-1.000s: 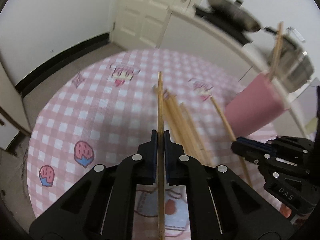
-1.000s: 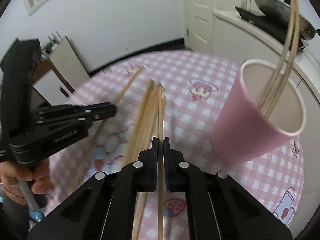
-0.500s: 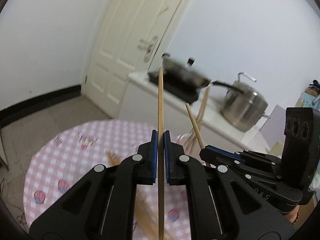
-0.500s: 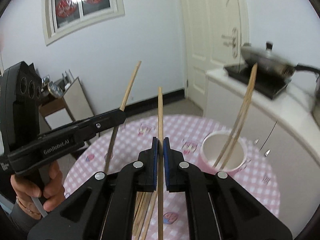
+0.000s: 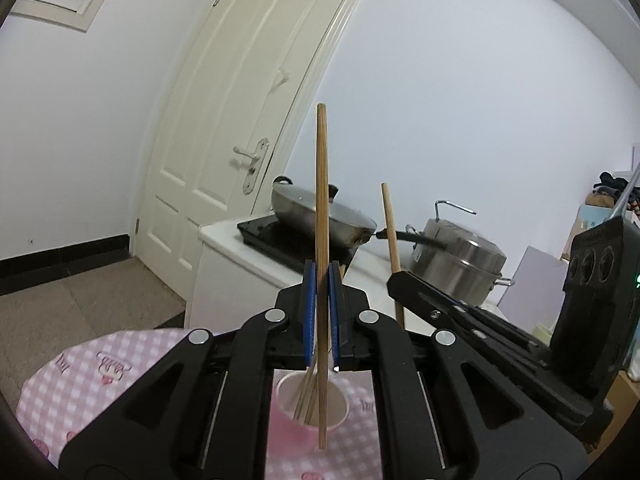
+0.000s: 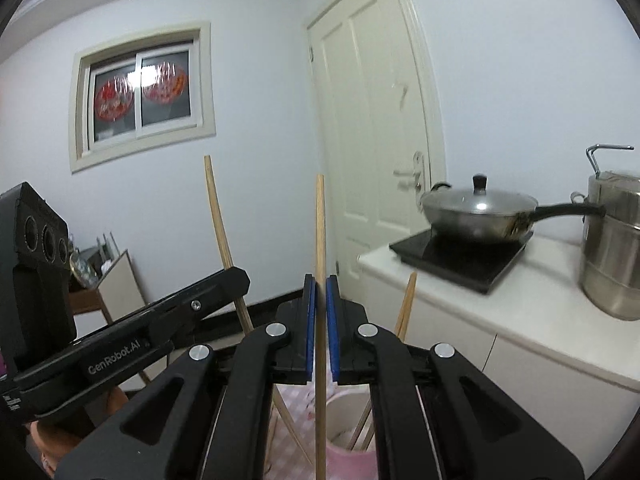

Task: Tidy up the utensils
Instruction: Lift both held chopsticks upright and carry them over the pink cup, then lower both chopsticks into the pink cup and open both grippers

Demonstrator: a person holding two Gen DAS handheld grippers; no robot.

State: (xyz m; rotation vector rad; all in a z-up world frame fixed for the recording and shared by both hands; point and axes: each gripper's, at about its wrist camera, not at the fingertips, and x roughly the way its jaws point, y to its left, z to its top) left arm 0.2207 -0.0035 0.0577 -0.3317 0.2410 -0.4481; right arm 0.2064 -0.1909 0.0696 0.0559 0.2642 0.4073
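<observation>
My left gripper (image 5: 321, 280) is shut on a wooden chopstick (image 5: 322, 200) held upright, its lower end over the pink cup (image 5: 312, 404) on the checked table. The cup holds several chopsticks. My right gripper (image 6: 320, 292) is shut on another upright chopstick (image 6: 320, 232), above the pink cup (image 6: 348, 448). In the left wrist view the right gripper (image 5: 404, 284) shows at the right with its chopstick (image 5: 390, 228). In the right wrist view the left gripper (image 6: 236, 276) shows at the left with its chopstick (image 6: 218, 216).
A pink checked tablecloth (image 5: 100, 368) covers the round table. Behind stands a white counter (image 6: 520, 312) with an induction hob, a lidded wok (image 6: 476, 212) and a steel pot (image 6: 612, 248). A cream door (image 5: 240, 140) is beyond.
Both grippers have tilted up further with their chopsticks and moved over the pink cup. The loose chopsticks on the table have dropped out of view.
</observation>
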